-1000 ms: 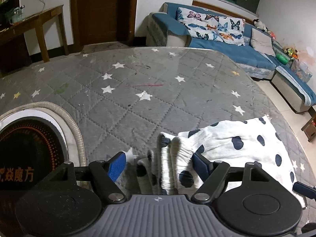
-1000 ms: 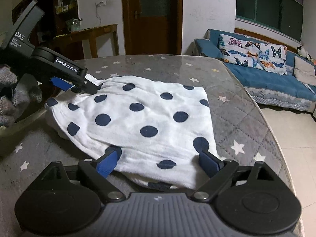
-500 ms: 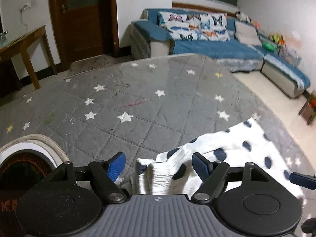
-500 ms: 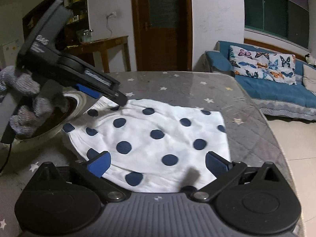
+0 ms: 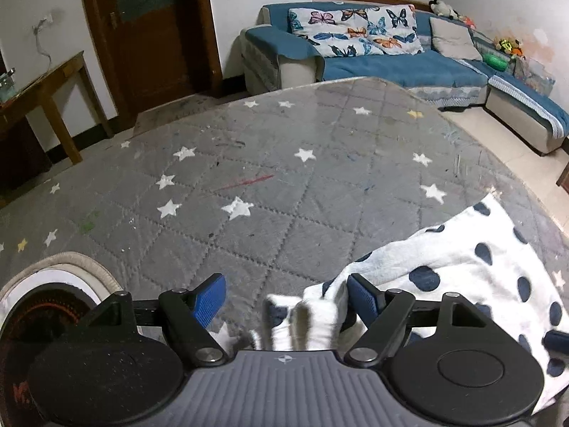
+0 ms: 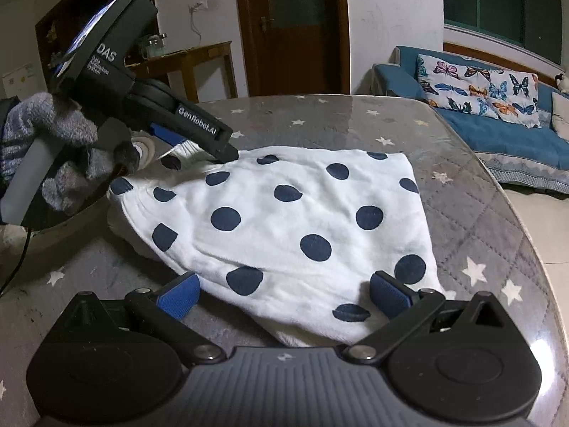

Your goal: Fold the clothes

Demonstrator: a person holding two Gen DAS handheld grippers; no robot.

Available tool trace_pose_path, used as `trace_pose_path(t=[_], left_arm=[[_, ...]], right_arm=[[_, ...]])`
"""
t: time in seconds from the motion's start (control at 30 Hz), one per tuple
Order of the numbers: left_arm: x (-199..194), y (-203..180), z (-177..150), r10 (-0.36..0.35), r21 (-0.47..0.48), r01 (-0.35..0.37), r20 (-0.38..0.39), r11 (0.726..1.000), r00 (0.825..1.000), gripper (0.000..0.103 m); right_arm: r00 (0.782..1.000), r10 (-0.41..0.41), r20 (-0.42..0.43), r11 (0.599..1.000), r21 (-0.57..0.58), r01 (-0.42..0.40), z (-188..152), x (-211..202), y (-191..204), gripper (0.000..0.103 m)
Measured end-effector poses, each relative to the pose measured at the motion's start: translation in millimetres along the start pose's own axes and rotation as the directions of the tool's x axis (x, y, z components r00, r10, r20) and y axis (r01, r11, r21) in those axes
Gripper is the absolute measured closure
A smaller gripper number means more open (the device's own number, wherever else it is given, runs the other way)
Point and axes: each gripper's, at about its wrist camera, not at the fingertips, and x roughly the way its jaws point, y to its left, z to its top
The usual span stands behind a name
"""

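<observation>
A white garment with navy polka dots (image 6: 306, 213) lies folded on the grey star-patterned table (image 6: 462, 163). My right gripper (image 6: 282, 293) is open, its blue pads on either side of the garment's near edge. My left gripper (image 5: 286, 297) is open over the garment's bunched far-left corner (image 5: 306, 316); that corner lies loose between the fingers. The left gripper also shows in the right wrist view (image 6: 199, 142), held in a gloved hand, above the garment's far-left corner.
A round woven-rimmed object with a dark centre (image 5: 46, 306) sits at the table's left edge. A blue sofa with butterfly cushions (image 5: 373, 46) stands beyond the table. A wooden side table (image 5: 39, 96) and a door are at the back left. The table's right edge (image 6: 533, 259) is close.
My left gripper has pulled back and up from the garment's corner, with the cloth now lower between its fingers. My right gripper stays open at the near edge, and has risen slightly.
</observation>
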Motion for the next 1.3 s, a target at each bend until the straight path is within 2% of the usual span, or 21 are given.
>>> trace_pose_path(t=[0.2, 0.37, 0.57, 0.8, 1.1, 1.3], left_arm=[[-15.9, -16.3, 10.7, -0.036, 0.031, 0.035, 0.043, 0.999, 0.998, 0.024], [0.1, -39.7, 14.3, -0.024, 0.114, 0.019, 0.037, 0.993, 0.999, 0.024], [13.9, -41.3, 12.7, -0.004, 0.117, 0.002, 0.018, 0.993, 1.000, 0.024], [18.0, -36.3, 12.8, 0.006, 0.098, -0.007, 0.006, 0.995, 1.000, 0.023], [1.7, -28.4, 13.9, -0.004, 0.107, 0.001, 0.023, 0.994, 1.000, 0.022], [10.2, -29.3, 10.1, 0.008, 0.123, -0.008, 0.002, 0.992, 1.000, 0.022]], right_arm=[[0.997, 0.037, 0.061, 0.999, -0.020, -0.036, 10.4, -14.6, 10.3, 0.000], [0.994, 0.089, 0.067, 0.995, -0.047, -0.086, 15.4, -9.5, 24.7, 0.000], [0.991, 0.134, 0.026, 0.990, -0.053, -0.132, 7.7, 2.8, 38.5, 0.000], [0.991, 0.132, -0.012, 0.988, -0.084, -0.132, -7.0, -0.2, 44.3, 0.000], [0.984, 0.167, 0.055, 0.981, -0.114, -0.160, 15.4, -8.7, 55.3, 0.000], [0.972, 0.236, 0.007, 0.964, -0.128, -0.233, 15.4, 8.8, 73.5, 0.000]])
